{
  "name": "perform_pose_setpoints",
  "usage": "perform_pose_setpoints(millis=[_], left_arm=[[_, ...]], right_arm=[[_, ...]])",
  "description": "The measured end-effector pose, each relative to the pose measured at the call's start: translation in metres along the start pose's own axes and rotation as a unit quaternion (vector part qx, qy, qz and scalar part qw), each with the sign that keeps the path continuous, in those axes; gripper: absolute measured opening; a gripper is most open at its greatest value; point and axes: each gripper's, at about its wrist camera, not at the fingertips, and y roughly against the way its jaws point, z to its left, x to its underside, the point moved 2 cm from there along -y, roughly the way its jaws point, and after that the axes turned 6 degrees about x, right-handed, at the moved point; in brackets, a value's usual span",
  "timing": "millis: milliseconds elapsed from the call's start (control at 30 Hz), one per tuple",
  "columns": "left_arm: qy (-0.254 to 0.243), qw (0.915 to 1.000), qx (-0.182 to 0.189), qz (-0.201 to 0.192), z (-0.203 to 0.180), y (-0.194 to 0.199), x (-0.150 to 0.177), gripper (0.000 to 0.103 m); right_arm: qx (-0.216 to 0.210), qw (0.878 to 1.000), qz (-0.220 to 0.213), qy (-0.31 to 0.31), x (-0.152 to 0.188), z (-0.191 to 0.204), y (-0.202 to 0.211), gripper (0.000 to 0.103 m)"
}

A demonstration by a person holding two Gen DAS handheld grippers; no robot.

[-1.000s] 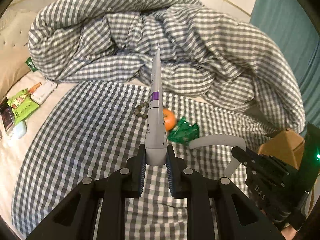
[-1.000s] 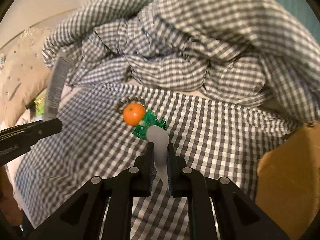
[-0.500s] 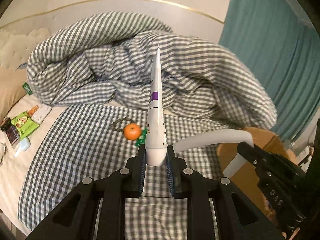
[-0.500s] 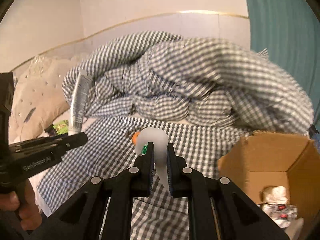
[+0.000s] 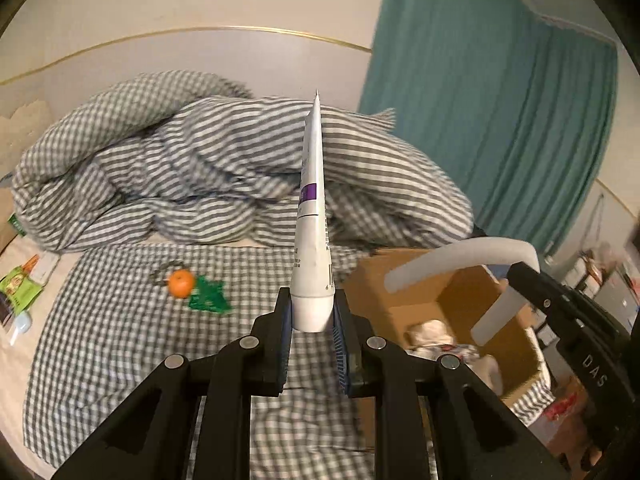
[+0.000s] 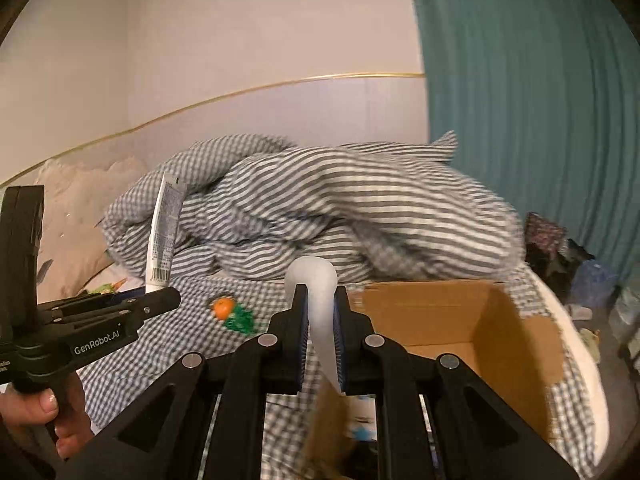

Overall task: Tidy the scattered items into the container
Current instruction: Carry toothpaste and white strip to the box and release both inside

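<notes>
We have lifted both grippers off the bed toward the cardboard box (image 6: 480,320): left gripper (image 5: 312,320) clamps the tube (image 5: 314,220), right gripper (image 6: 322,320) pinches the white curved piece (image 6: 316,280); drop-off looks next.

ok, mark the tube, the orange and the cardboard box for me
tube (image 5: 310,248), left wrist view, on its white lower body
orange (image 5: 181,283), left wrist view, middle of the fruit
cardboard box (image 6: 516,332), right wrist view, inner right wall

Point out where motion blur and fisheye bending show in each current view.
Left wrist view: grey-and-white checked duvet smears into stripes, white tube with purple band stays sharp, gold wall trim bows. Right wrist view: duvet likewise streaked, near edge of brown cardboard box blurred, teal curtain curves.
</notes>
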Motion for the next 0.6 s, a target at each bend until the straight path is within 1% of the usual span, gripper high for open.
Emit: perform_pose_setpoints(millis=[100, 267, 500, 533, 600], left_arm=[[-0.012, 0.9998, 0.017, 0.004, -0.023, -0.006, 0.001, 0.018], [-0.027, 0.9988, 0.038, 0.017, -0.055, -0.022, 0.007, 0.018], [-0.046, 0.9968, 0.052, 0.038, -0.091, -0.049, 0.014, 0.019], [-0.048, 0.9966, 0.053, 0.04, -0.095, -0.052, 0.015, 0.019], [-0.052, 0.9963, 0.052, 0.045, -0.102, -0.059, 0.016, 0.019]], right_arm=[[0.022, 1.0, -0.001, -0.009, 0.003, -0.026, 0.015, 0.011], [0.049, 0.998, 0.011, -0.025, 0.012, -0.061, 0.024, 0.011], [0.06, 0.996, 0.04, -0.046, 0.032, -0.097, 0.012, 0.011], [0.059, 0.996, 0.046, -0.049, 0.035, -0.101, 0.008, 0.012], [0.059, 0.995, 0.055, -0.05, 0.038, -0.105, 0.0, 0.018]])
